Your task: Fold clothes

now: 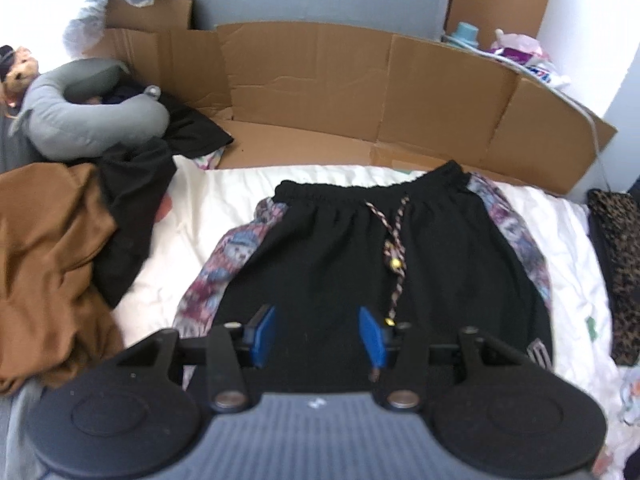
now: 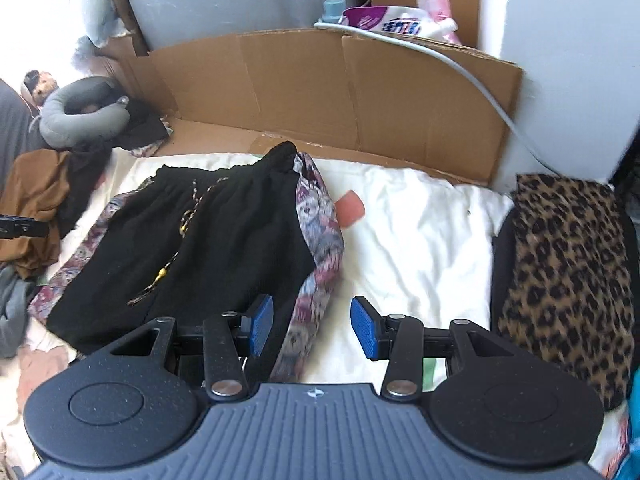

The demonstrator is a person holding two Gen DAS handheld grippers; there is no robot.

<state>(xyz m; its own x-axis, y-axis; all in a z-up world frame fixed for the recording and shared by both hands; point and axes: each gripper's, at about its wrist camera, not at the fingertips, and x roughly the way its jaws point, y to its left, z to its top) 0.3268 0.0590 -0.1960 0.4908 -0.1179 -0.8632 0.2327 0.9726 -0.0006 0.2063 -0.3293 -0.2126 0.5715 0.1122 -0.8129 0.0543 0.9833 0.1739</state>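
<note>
Black shorts (image 1: 360, 248) with patterned side panels and a braided drawstring (image 1: 394, 256) lie flat on the white sheet (image 1: 192, 224), waistband toward the cardboard. My left gripper (image 1: 318, 334) hovers above their near part, open, with nothing between its blue pads. In the right wrist view the same shorts (image 2: 208, 240) lie left of centre. My right gripper (image 2: 312, 328) hangs open above their right patterned edge (image 2: 320, 264) and the sheet (image 2: 420, 240), holding nothing.
A brown garment (image 1: 52, 264) and dark clothes (image 1: 132, 216) are heaped at the left beside a grey neck pillow (image 1: 88, 120). A leopard-print garment (image 2: 568, 272) lies at the right. A cardboard wall (image 1: 360, 92) runs behind the sheet, with a white cable (image 2: 480, 92) over it.
</note>
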